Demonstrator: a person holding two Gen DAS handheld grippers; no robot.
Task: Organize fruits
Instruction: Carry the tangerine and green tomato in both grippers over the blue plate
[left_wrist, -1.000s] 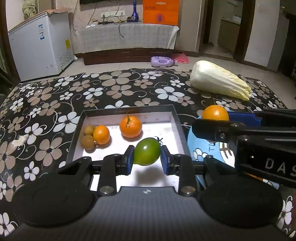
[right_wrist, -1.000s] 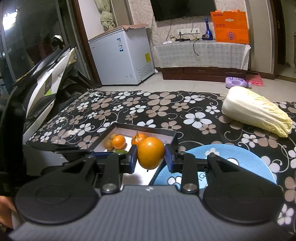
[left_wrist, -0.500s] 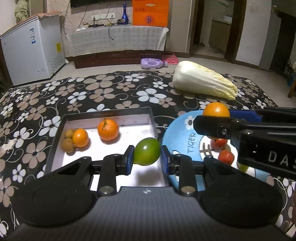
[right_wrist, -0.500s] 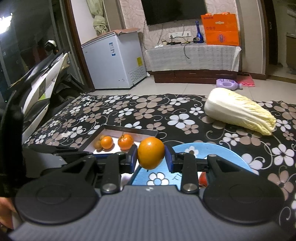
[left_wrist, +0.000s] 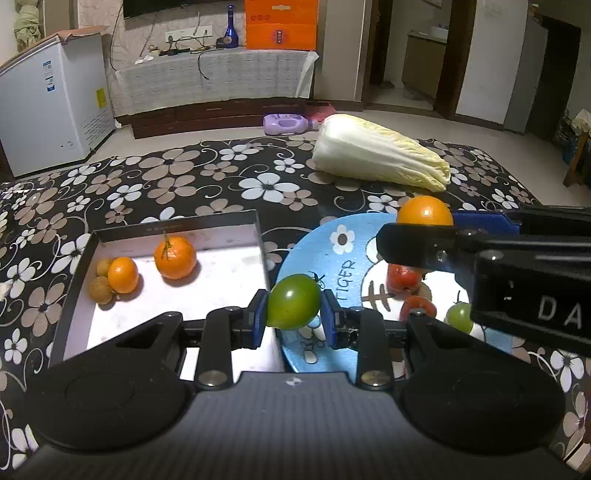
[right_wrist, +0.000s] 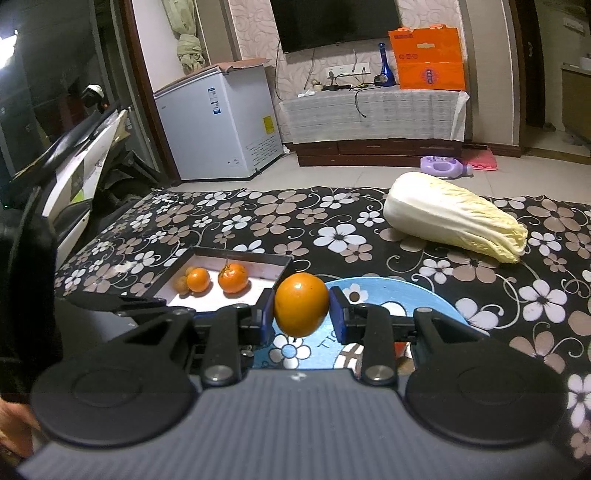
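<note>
The left tongs (left_wrist: 294, 313) pinched a green tomato (left_wrist: 293, 301) between their blue pads, holding it above the near edge of a blue plate (left_wrist: 325, 243), just right of a shallow box (left_wrist: 173, 225). The right tongs (right_wrist: 301, 316) were clamped on an orange (right_wrist: 301, 304), held over the same plate's left side; in the left view they reached in from the right, the fruit showing above the black finger. Inside the box lay two more oranges, one large (left_wrist: 175, 257) and one small (left_wrist: 123, 274), with two small brown fruits (left_wrist: 100, 289) touching the smaller one. On the plate sat two red tomatoes (left_wrist: 403, 277) and a green one (left_wrist: 459, 316), partly hidden behind the right tongs. A cabbage (left_wrist: 376, 155) lay on the flowered tabletop (left_wrist: 177, 177) beyond the plate, well apart from the box.
</note>
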